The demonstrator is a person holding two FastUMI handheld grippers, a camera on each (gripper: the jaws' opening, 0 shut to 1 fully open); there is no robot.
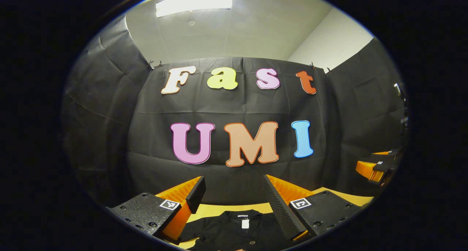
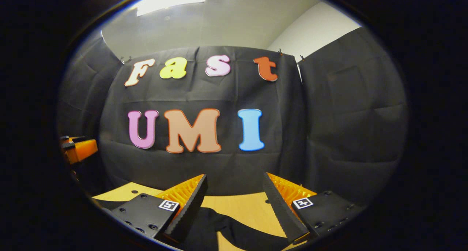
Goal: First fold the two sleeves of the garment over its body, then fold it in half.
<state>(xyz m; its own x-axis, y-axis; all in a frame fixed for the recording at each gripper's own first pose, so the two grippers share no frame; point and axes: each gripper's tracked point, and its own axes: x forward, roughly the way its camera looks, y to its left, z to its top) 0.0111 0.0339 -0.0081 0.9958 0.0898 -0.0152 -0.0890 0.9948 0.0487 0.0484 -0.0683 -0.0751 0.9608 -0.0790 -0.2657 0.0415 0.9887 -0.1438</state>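
- Both grippers sit nearest the lens: the left gripper (image 1: 234,196) hangs above the bench with its jaws wide and nothing between them, and the right gripper (image 2: 234,196) is just as wide and just as empty.
- Next in size, the bench (image 2: 241,207) is a bare yellow-tan top running back to the black cloth wall.
- On it lies the garment (image 1: 234,231), a black shirt spread flat, collar towards the wall; in the right gripper view a dark sleeve (image 2: 241,236) trails out across the bench below the fingers.
- Neither sleeve looks folded over the body yet (so the task is probably at its start).
- Handling, as a judgement: light, limp, thin cloth that will sag and drag, so pinch each sleeve at its cuff or outer edge.
- Smallest: a white tag (image 1: 245,223) at the neck and a button (image 1: 252,242) below.
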